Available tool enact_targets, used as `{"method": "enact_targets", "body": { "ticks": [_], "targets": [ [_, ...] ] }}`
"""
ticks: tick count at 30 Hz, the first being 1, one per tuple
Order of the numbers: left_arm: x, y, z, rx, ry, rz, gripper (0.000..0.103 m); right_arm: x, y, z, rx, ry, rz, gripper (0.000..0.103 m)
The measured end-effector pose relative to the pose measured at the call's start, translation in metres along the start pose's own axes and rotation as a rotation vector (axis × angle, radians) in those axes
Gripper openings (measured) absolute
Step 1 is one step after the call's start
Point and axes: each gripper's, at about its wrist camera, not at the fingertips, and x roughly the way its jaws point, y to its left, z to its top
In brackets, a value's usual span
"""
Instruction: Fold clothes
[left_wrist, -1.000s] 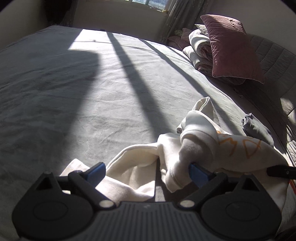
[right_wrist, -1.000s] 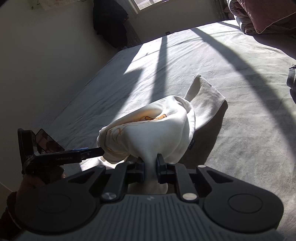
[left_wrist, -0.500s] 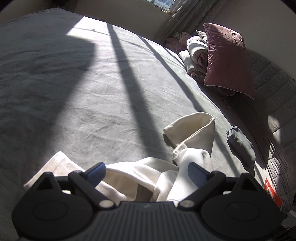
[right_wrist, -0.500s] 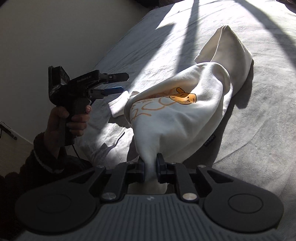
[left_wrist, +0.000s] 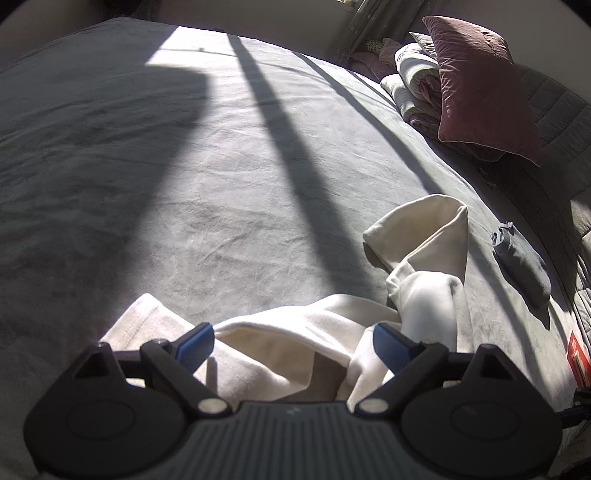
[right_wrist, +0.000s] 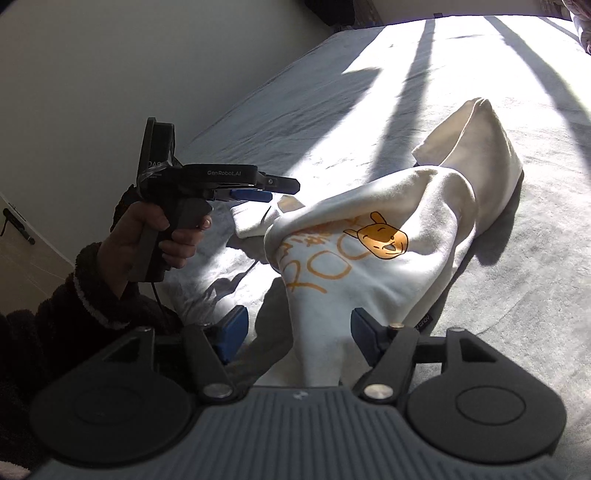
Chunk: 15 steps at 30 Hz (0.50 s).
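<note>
A cream sweatshirt (right_wrist: 373, 240) with an orange bear print lies crumpled on the grey bed (right_wrist: 535, 229). It also shows in the left wrist view (left_wrist: 295, 332), with a folded part (left_wrist: 424, 229) further out. My right gripper (right_wrist: 295, 330) is open, its jaws wide apart on either side of a bunched fold of the sweatshirt. My left gripper (left_wrist: 293, 343) is open just above the sweatshirt's near edge. In the right wrist view the left gripper (right_wrist: 258, 188) is held in a hand to the left of the sweatshirt.
A maroon pillow (left_wrist: 480, 85) and folded bedding (left_wrist: 413, 81) lean at the bed's far right. A small grey garment (left_wrist: 524, 266) lies to the right of the sweatshirt. A wall (right_wrist: 110, 74) runs along the bed's left side.
My right gripper has opened and let go of the sweatshirt, which has sunk toward the bed. My left gripper has stayed open above the near edge.
</note>
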Motion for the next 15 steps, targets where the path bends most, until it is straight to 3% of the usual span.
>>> {"method": "enact_targets", "body": {
  "ticks": [7, 12, 15],
  "targets": [
    [-0.013, 0.019, -0.003, -0.018, -0.015, 0.053, 0.093, 0.039, 0.011, 0.025, -0.074, 0.018, -0.071, 0.066],
    [-0.03, 0.035, -0.007, 0.025, -0.038, 0.13, 0.093, 0.068, 0.019, 0.041, -0.142, 0.05, -0.136, 0.066],
    [-0.029, 0.051, -0.011, -0.002, 0.01, 0.129, 0.093, 0.083, 0.018, 0.045, -0.187, 0.076, -0.179, 0.066]
  ]
}}
